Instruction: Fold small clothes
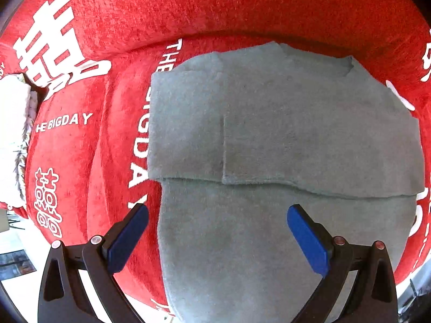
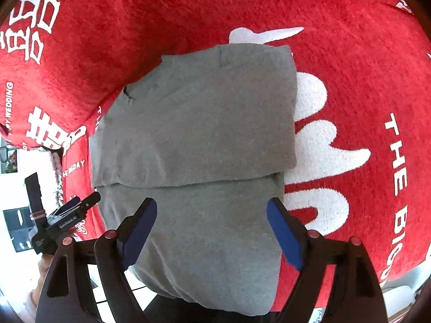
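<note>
A grey garment [image 1: 282, 140] lies partly folded on a red cushioned seat, its upper half doubled over the lower part with a hem edge running across. My left gripper [image 1: 217, 224] hovers over the garment's near part, blue pads wide apart, nothing between them. In the right wrist view the same grey garment [image 2: 199, 123] fills the middle, and my right gripper [image 2: 211, 222] stands open above its lower half, not touching the cloth. The left gripper [image 2: 78, 204] also shows at that view's left edge, held in a person's hand.
The red seat cover [image 1: 215, 5] carries white characters and lettering; its backrest rises behind the garment. A white fringed cloth [image 1: 13, 140] lies at the far left. Pale floor [image 2: 16, 183] shows past the seat's left and near edges.
</note>
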Available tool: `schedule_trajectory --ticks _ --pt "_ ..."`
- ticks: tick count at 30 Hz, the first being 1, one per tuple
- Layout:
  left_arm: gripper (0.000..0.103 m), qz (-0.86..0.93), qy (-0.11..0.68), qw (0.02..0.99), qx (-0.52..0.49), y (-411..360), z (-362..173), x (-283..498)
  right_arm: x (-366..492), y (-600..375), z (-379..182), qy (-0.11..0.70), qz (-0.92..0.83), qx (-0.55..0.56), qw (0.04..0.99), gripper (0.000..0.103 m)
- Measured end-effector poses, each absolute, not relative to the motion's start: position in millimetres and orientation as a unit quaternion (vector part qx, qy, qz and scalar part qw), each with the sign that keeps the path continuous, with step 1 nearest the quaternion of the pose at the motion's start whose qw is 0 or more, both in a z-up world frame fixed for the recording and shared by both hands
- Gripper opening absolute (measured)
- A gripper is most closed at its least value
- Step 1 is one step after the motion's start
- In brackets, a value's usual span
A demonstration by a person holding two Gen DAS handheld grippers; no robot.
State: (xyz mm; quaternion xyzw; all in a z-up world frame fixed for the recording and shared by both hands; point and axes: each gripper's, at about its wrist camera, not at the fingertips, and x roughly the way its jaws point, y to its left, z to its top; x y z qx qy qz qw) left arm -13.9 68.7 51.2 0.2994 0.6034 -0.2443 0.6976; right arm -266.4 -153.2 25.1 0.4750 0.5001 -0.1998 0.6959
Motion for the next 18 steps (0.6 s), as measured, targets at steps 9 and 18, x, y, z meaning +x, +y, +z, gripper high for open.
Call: schedule_trajectory --ticks 9,18 --pt "0.103 -0.240 0.621 0.689 0.286 87 44 -28 -264 -149 12 0.502 -0.176 0.493 0.688 0.086" --pt "0.103 -0.231 0.634 0.679 0.289 114 33 -36 -264 -125 -2 0.512 -0.155 0.514 0.671 0.086"
